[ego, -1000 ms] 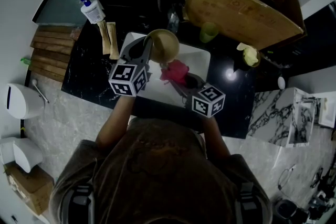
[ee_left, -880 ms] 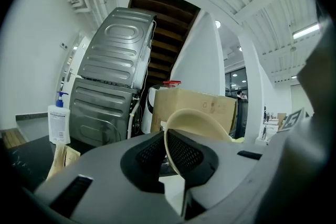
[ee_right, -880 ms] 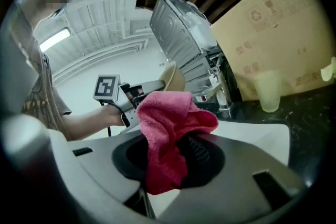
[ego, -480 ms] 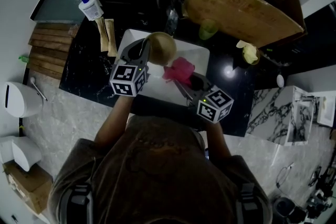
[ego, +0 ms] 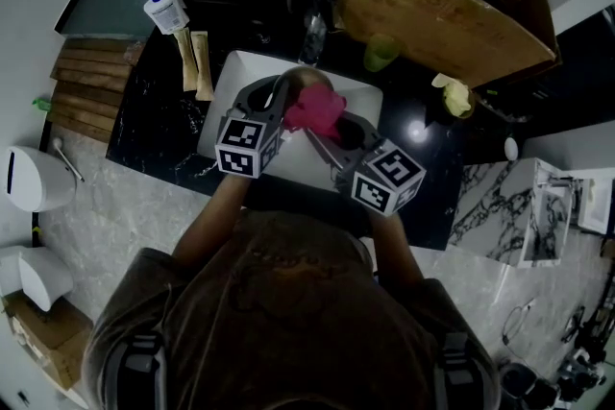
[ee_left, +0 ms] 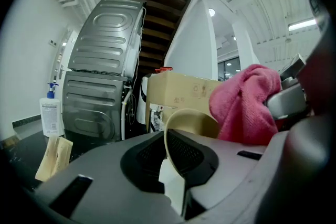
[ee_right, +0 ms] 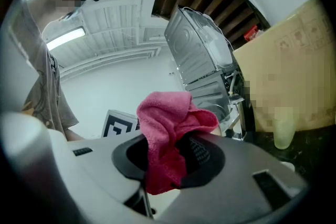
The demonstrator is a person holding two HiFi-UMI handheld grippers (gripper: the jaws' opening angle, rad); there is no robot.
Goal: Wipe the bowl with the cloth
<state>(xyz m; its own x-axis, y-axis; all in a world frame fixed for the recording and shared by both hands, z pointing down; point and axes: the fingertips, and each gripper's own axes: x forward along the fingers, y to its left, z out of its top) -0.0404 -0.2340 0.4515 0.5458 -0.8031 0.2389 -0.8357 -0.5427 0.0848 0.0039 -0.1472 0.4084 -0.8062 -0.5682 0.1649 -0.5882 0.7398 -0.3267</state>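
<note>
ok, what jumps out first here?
The bright pink cloth, bunched in the right gripper's jaws at centre, over the white rectangular basin. Right beside it, the left gripper pinches the rim of a beige round bowl. Behind both, a big brown cardboard box fills the top right.

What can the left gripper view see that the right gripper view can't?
Only the left gripper view shows the beige bowl with its rim pinched in the left gripper, and a pump bottle. Only the right gripper view shows the person and a pale green cup. Both show the pink cloth held by the right gripper, the cardboard box and a grey metal machine.
</note>
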